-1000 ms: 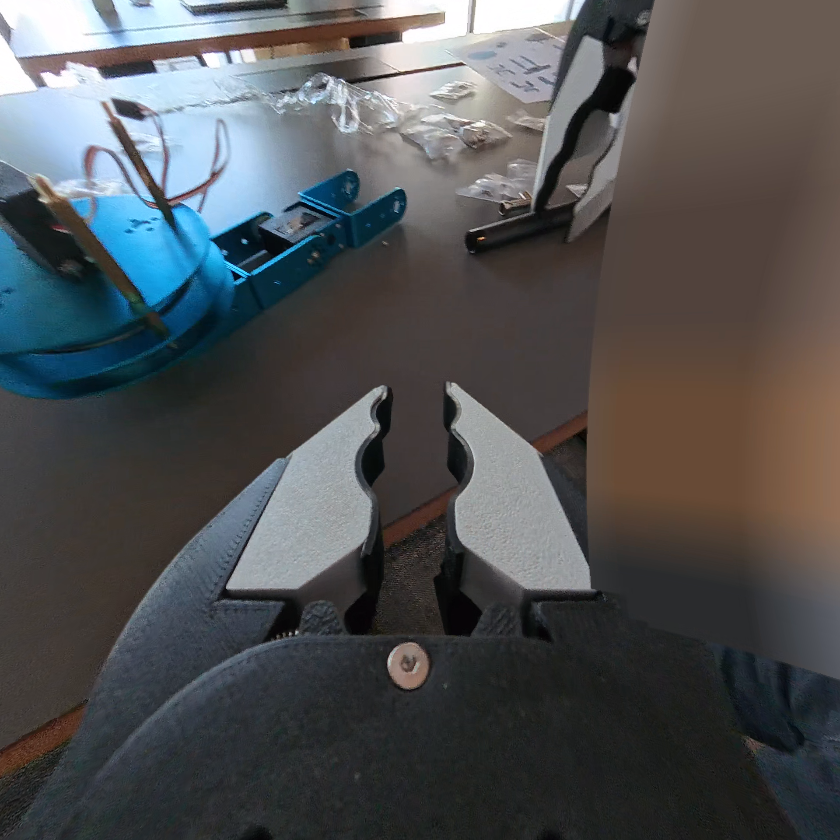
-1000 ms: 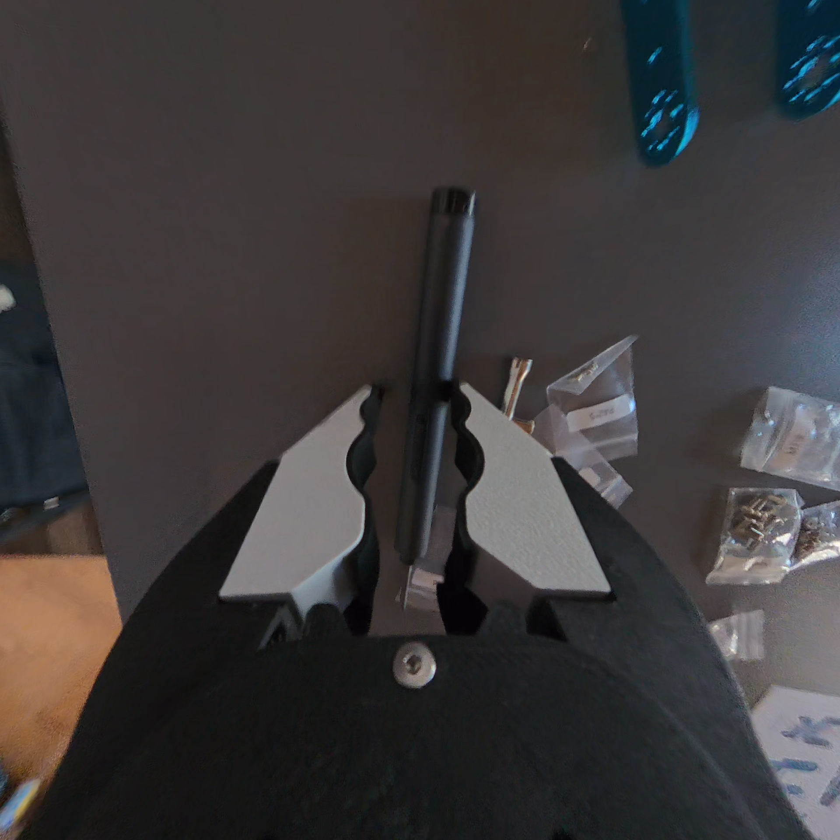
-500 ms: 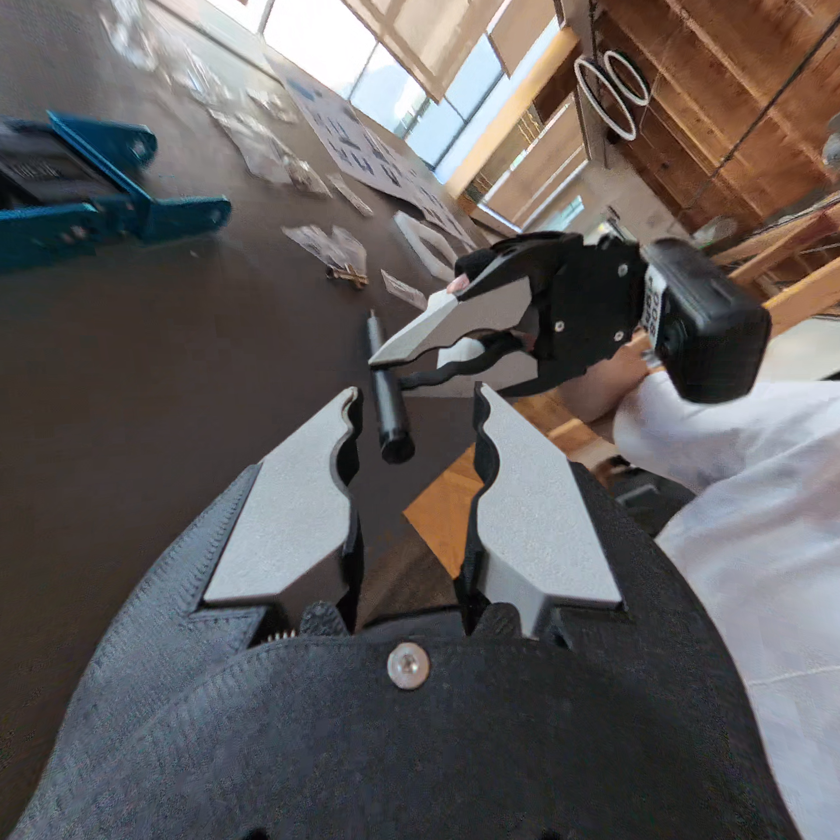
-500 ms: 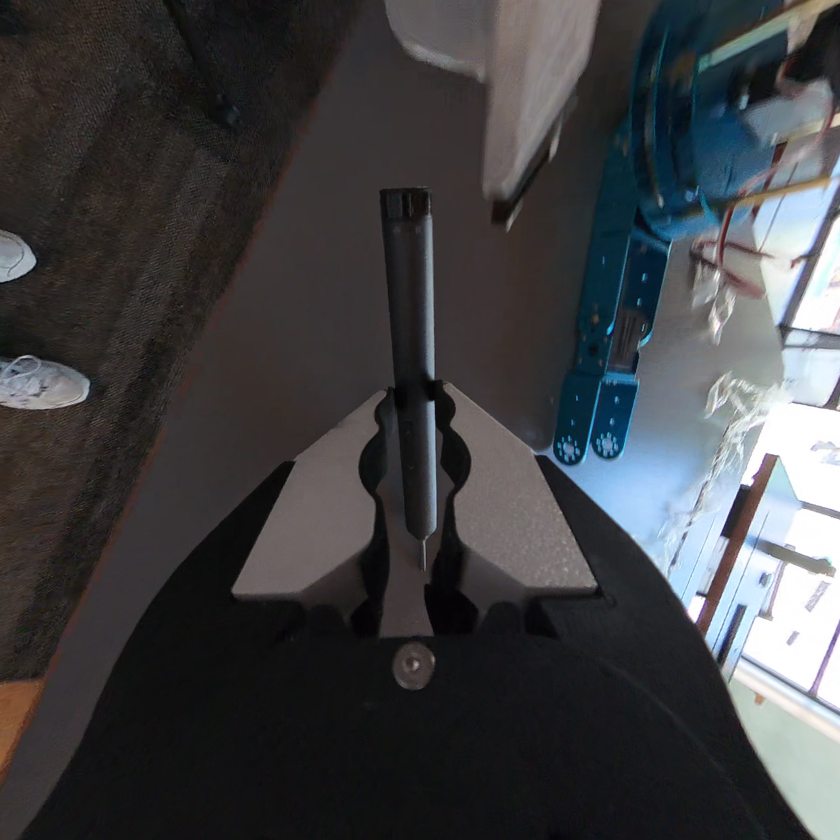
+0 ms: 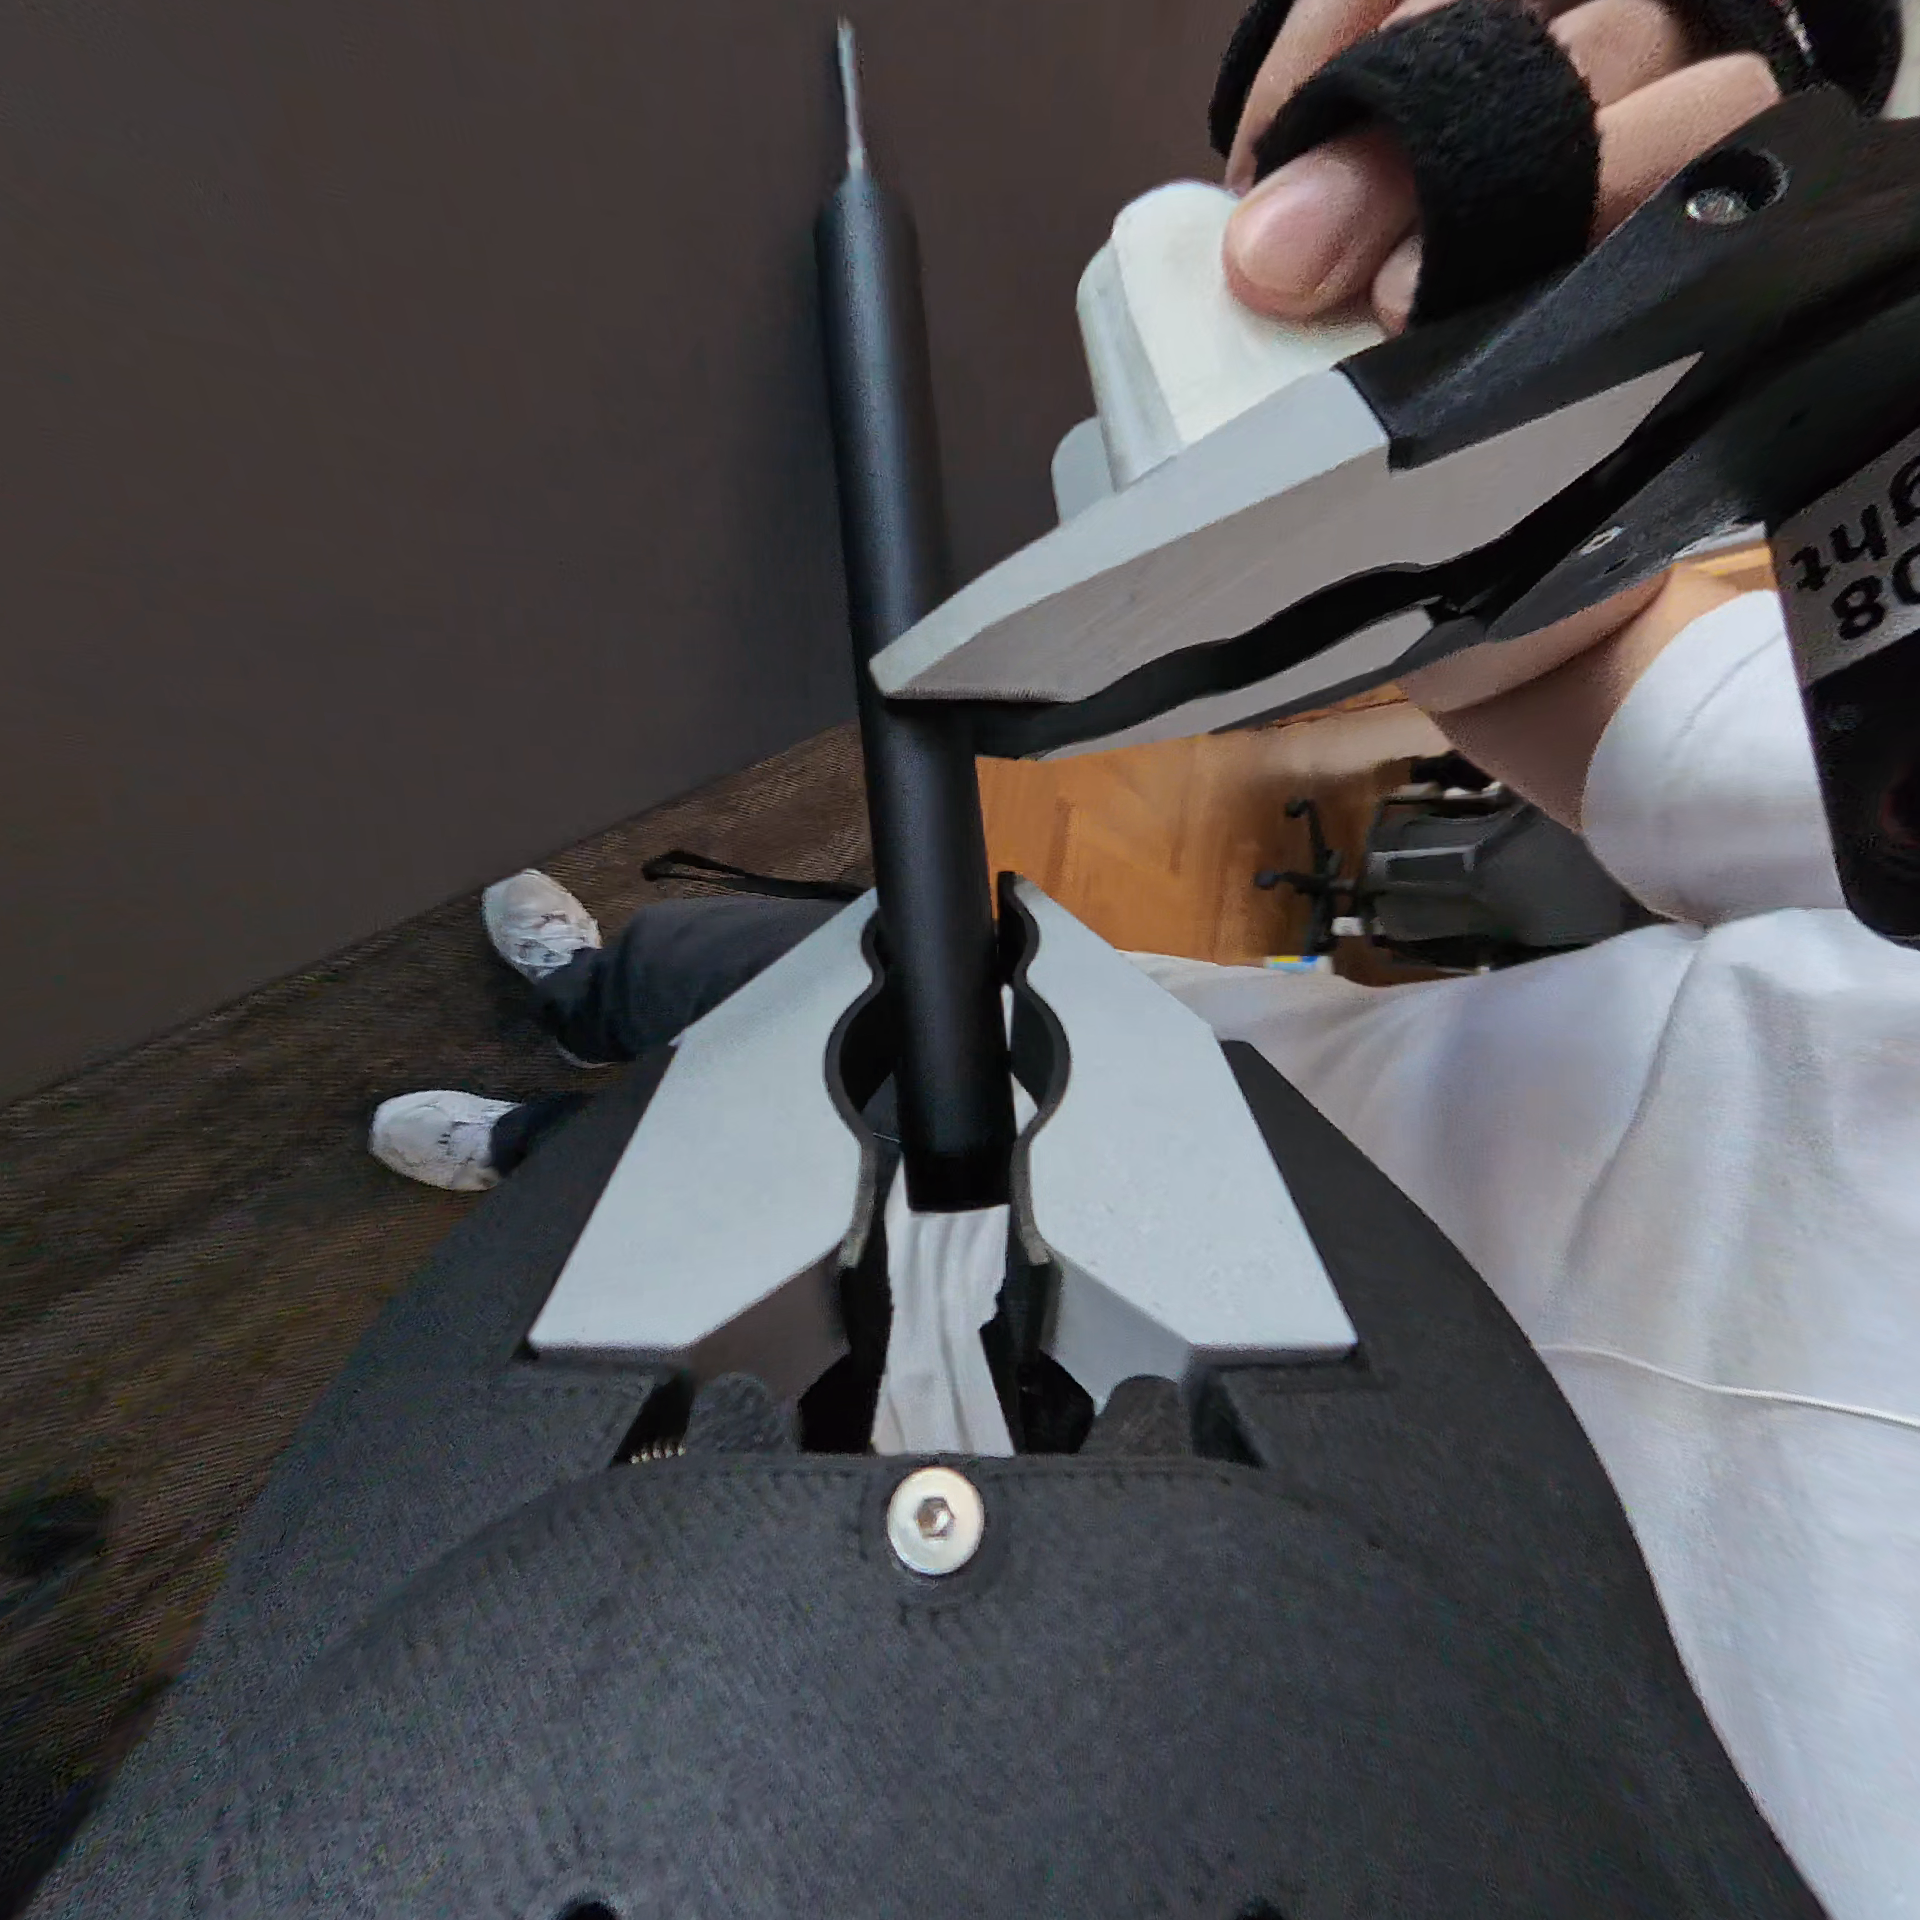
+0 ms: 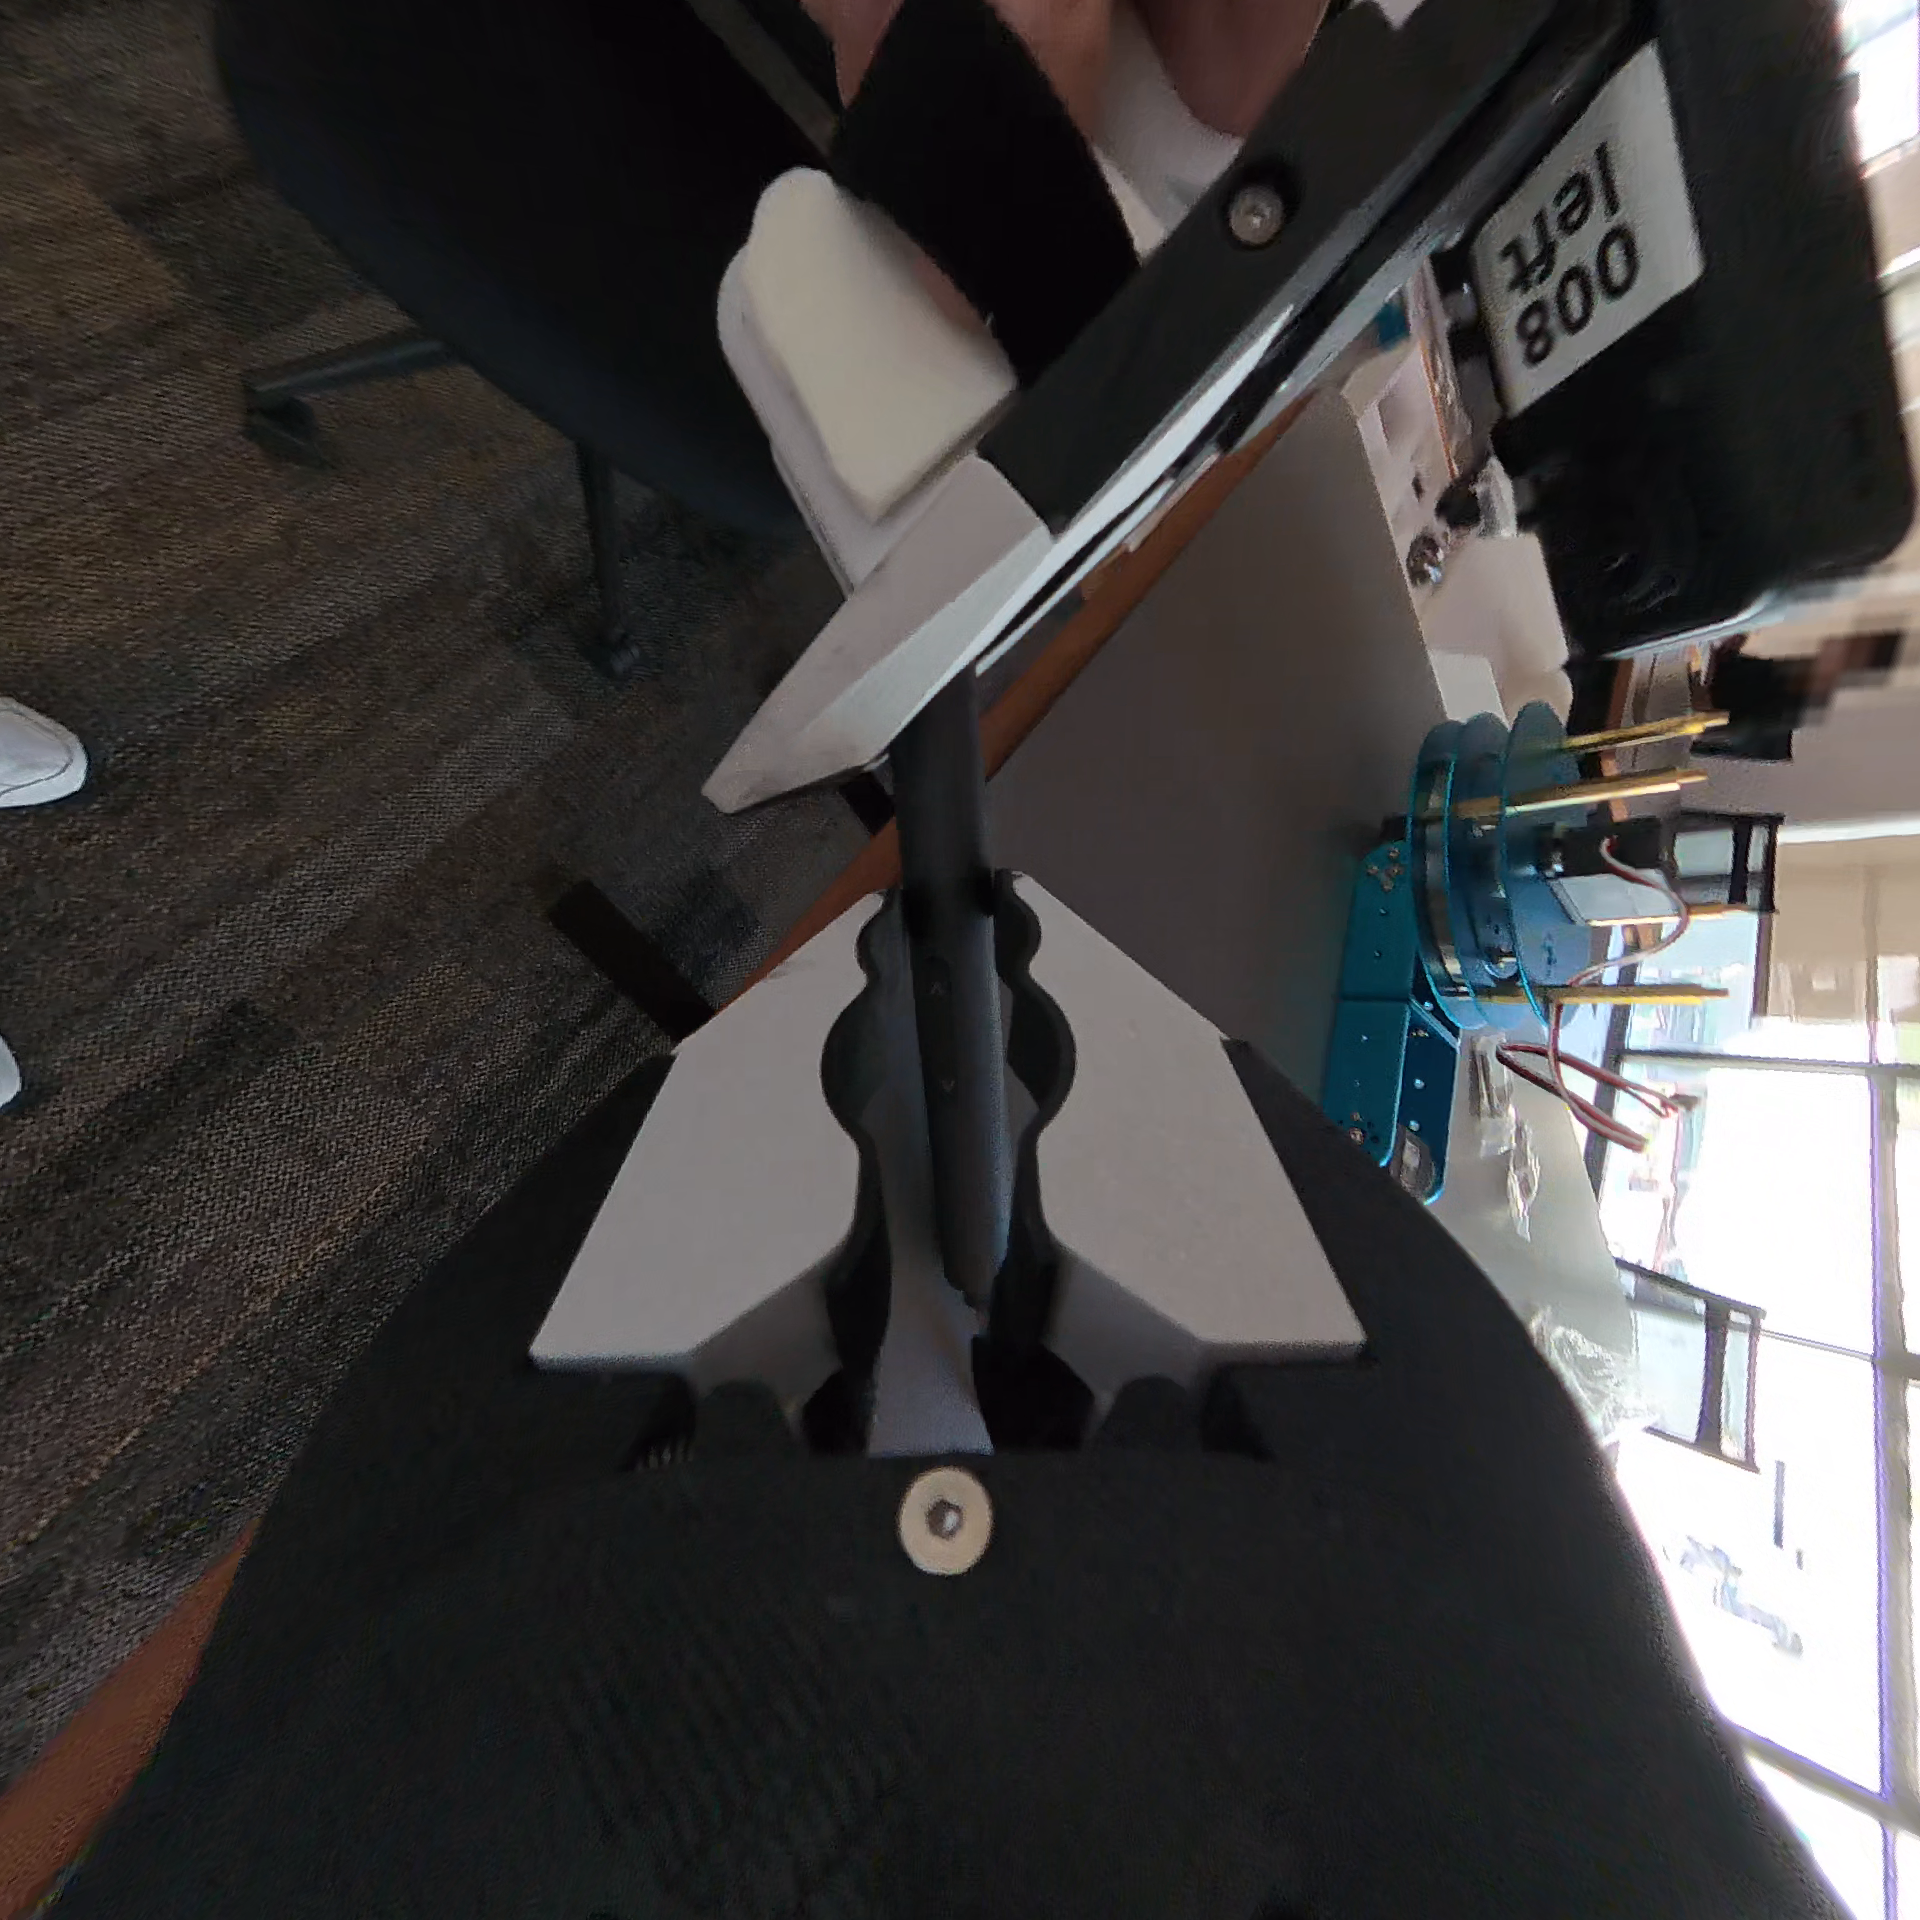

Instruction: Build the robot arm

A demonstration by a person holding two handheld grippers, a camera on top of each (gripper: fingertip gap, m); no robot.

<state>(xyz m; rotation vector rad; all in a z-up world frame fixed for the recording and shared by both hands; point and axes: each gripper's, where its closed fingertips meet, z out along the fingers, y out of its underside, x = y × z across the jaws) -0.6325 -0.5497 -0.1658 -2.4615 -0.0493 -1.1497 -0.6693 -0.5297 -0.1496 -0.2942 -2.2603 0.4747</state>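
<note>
A slim black screwdriver (image 5: 883,468) with a thin metal tip is held in the air by both grippers. My left gripper (image 5: 940,904) is shut on its blunt rear end, with the tip pointing away from the camera. My right gripper (image 5: 935,712) comes in from the right and clamps the shaft farther up. In the right wrist view, my right gripper (image 6: 945,894) is shut on the screwdriver (image 6: 956,1091), whose tip points back between the fingers. The left gripper (image 6: 883,758) reaches in from the upper right and grips it beyond the fingertips. A hand in a black strap holds each gripper.
The grey table (image 6: 1195,779) carries a blue round robot base (image 6: 1507,914) with brass standoffs and red wires, and blue brackets (image 6: 1392,1060). The table's dark top (image 5: 416,416) fills the upper left. Below are carpet, white shoes (image 5: 535,920), a chair leg (image 6: 603,540) and an office chair (image 5: 1455,873).
The right gripper lifted the screwdriver off the table and turned it. The left gripper swung toward it, opened, and closed on its rear end.
</note>
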